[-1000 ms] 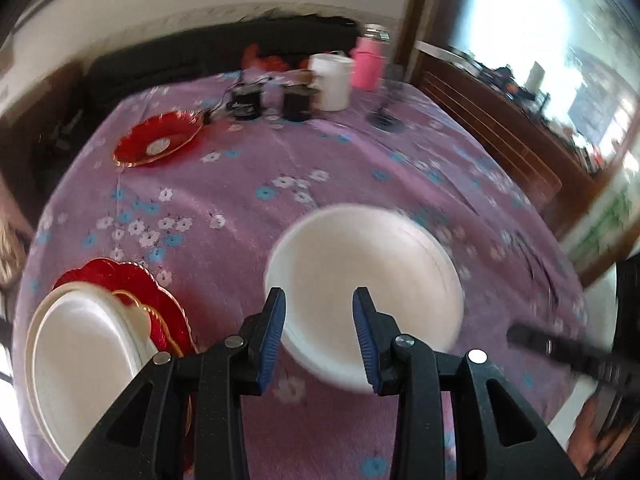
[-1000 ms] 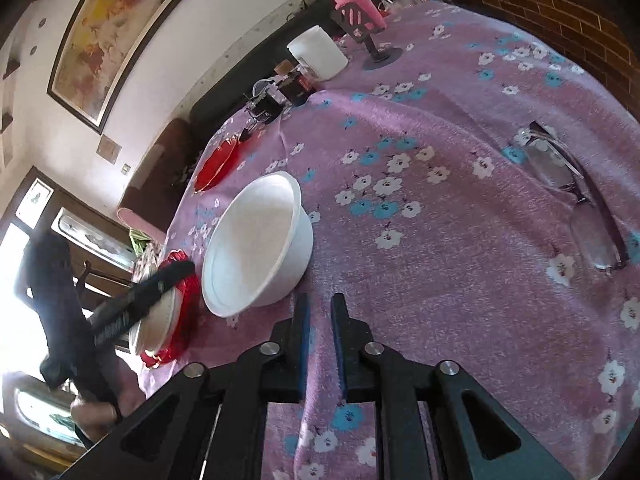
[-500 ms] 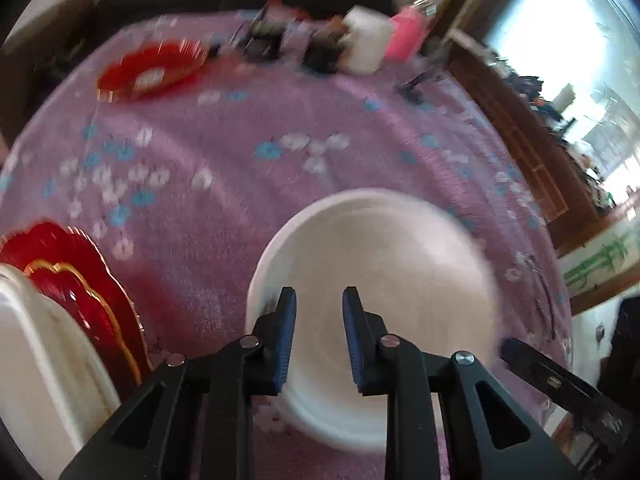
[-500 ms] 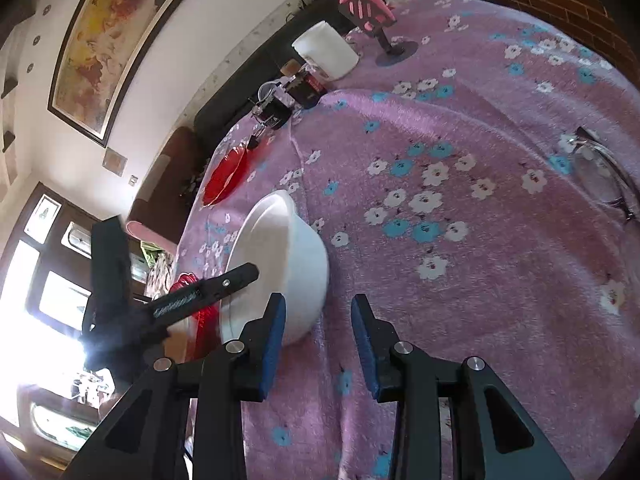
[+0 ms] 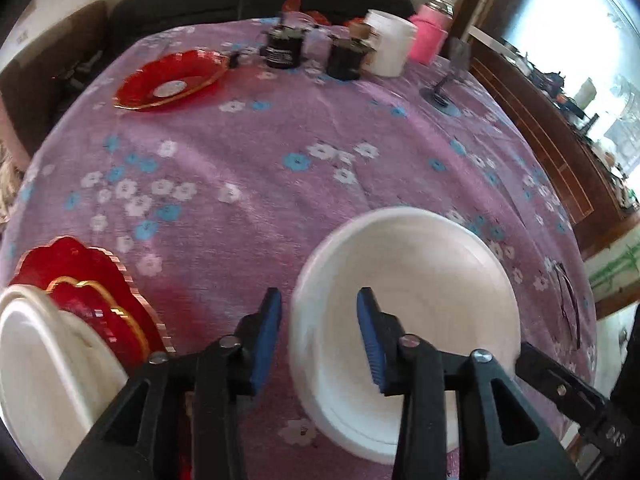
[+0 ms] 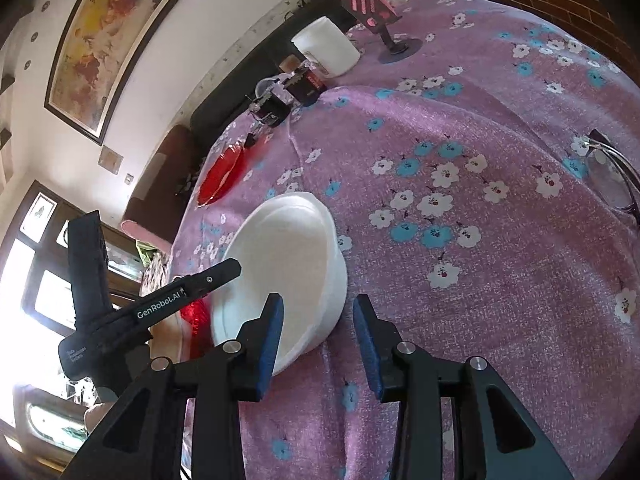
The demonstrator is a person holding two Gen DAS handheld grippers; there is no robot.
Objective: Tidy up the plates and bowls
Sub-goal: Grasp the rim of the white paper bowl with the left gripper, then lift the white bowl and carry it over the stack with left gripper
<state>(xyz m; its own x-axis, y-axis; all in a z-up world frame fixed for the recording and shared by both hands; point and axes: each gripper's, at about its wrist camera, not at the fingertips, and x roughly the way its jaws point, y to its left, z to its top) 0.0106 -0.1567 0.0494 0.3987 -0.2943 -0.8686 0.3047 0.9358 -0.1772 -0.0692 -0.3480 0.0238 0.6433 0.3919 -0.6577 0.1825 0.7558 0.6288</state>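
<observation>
A white bowl (image 5: pixel 416 280) sits on the purple flowered tablecloth (image 5: pixel 248 184). My left gripper (image 5: pixel 318 336) is open and straddles the bowl's near-left rim. My right gripper (image 6: pixel 318 340) is open, its left finger over the bowl's (image 6: pixel 288 256) near rim and its right finger beside the bowl's outer wall. A stack of red scalloped plates (image 5: pixel 96 284) with a white dish (image 5: pixel 44 364) on top stands at the left. A lone red plate (image 5: pixel 172 80) lies at the far left of the table.
At the far edge stand a white canister (image 5: pixel 390 48), a pink bottle (image 5: pixel 430 36), two dark jars (image 5: pixel 284 50) and a phone stand (image 5: pixel 448 80). Eyeglasses (image 6: pixel 612 176) lie on the right side. A wooden bench (image 5: pixel 540 132) runs along the right.
Both grippers have opened wider. The left gripper has shifted so the bowl's left rim now sits between its fingers. The right gripper has moved in to the bowl's near rim.
</observation>
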